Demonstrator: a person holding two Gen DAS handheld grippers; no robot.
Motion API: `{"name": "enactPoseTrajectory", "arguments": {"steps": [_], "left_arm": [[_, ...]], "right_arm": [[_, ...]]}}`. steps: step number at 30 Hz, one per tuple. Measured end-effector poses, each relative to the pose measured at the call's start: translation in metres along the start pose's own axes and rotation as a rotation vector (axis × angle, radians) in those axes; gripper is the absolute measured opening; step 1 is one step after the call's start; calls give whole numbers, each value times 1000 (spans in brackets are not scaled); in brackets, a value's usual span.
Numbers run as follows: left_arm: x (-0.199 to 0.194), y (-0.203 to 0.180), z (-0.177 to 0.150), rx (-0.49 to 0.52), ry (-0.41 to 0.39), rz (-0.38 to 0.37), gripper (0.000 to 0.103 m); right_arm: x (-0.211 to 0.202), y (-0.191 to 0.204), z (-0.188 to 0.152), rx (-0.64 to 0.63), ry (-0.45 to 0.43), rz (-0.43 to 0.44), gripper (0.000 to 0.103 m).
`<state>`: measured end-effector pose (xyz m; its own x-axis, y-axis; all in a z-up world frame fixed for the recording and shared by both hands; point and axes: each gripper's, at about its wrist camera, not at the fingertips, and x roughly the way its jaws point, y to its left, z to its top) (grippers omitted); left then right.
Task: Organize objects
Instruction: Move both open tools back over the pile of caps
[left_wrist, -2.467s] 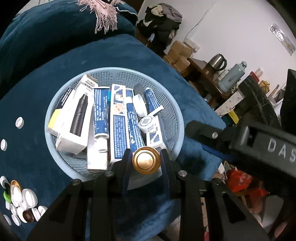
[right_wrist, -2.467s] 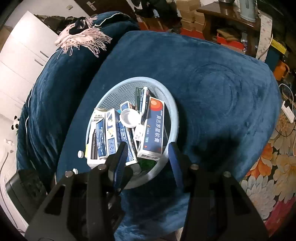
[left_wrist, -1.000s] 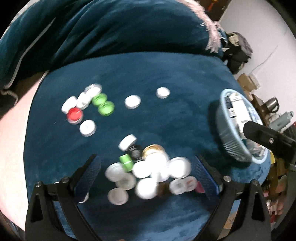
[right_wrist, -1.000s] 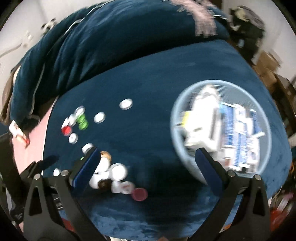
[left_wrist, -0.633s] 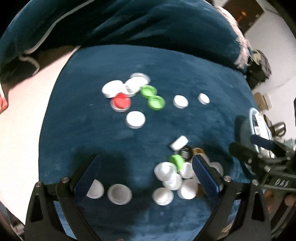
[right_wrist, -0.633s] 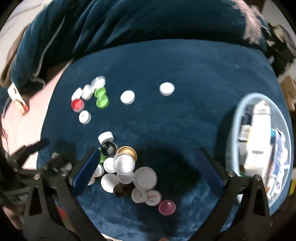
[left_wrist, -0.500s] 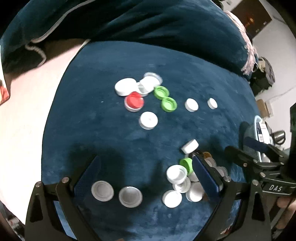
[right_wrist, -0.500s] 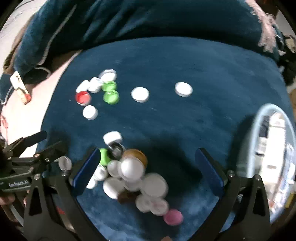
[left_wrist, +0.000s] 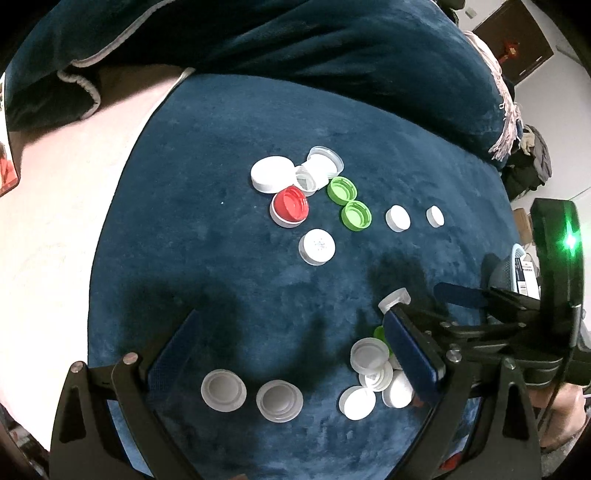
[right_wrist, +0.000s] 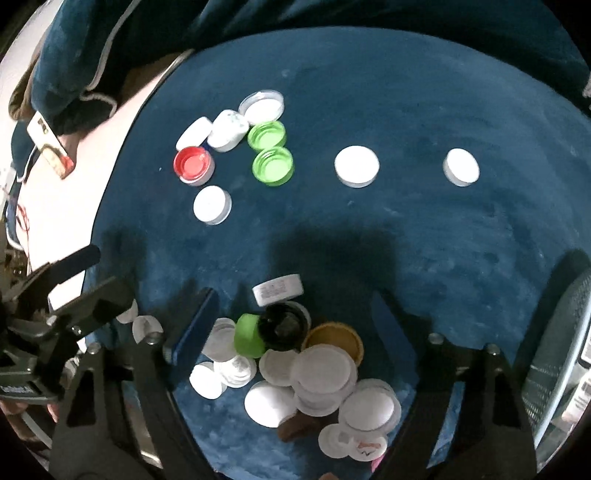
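Bottle caps lie scattered on a dark blue plush cloth (left_wrist: 229, 236). My left gripper (left_wrist: 291, 358) is open and empty above two upturned white caps (left_wrist: 223, 390). My right gripper (right_wrist: 295, 325) is open and empty over a pile of caps: a gold cap (right_wrist: 334, 341), a black cap (right_wrist: 284, 325), a green cap (right_wrist: 248, 335) and several white caps (right_wrist: 321, 369). Farther off lie a red cap (right_wrist: 192, 164), two green caps (right_wrist: 272, 165) and single white caps (right_wrist: 356, 165). The right gripper also shows in the left wrist view (left_wrist: 421, 306).
The blue mesh basket (right_wrist: 554, 373) with boxes and tubes stands at the right edge of the cloth. A pale pink surface (left_wrist: 48, 236) borders the cloth on the left. A folded dark blue blanket (left_wrist: 295, 48) lies behind. The left gripper's body (right_wrist: 44, 317) sits at the right wrist view's left edge.
The left gripper held a gold cap over the basket 2.5 s ago; it is now open and empty. Both grippers swung left from the basket to the caps and moved closer.
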<state>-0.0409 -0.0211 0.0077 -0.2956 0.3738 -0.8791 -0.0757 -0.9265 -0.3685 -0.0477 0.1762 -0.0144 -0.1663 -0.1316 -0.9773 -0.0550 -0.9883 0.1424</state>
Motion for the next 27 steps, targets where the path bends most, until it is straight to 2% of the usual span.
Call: {"name": "enactPoseTrajectory", "arguments": {"steps": [3,5,7,8,9,16,20,27], "left_arm": [[0,3,0,-20,8,-29,99],[-1,3,1,-29,12,-44,99],[-2,2,2,-29,12,-43,99],[-3,2,1,-29,12,-41,99],[-3,2,1,-29,13,-40,99],[-8,9,-5,-49,27,-22,99],[-10,10,-12,-38,39,-7,99],[-21,17,-25,2,40,44,98]], "right_arm": [[5,3,2,-12,14,1,75],[8,4,3,-26,24,0,65],[11,6,3,-39,33,-5,48],[12,7,3,-43,35,-1,43],[12,8,3,-48,36,6,32],[-4,-1,1,5,-16,12,32],[-8,-16,-2,74,-16,-9,32],[-13,-30,-11,152,-16,14,32]]}}
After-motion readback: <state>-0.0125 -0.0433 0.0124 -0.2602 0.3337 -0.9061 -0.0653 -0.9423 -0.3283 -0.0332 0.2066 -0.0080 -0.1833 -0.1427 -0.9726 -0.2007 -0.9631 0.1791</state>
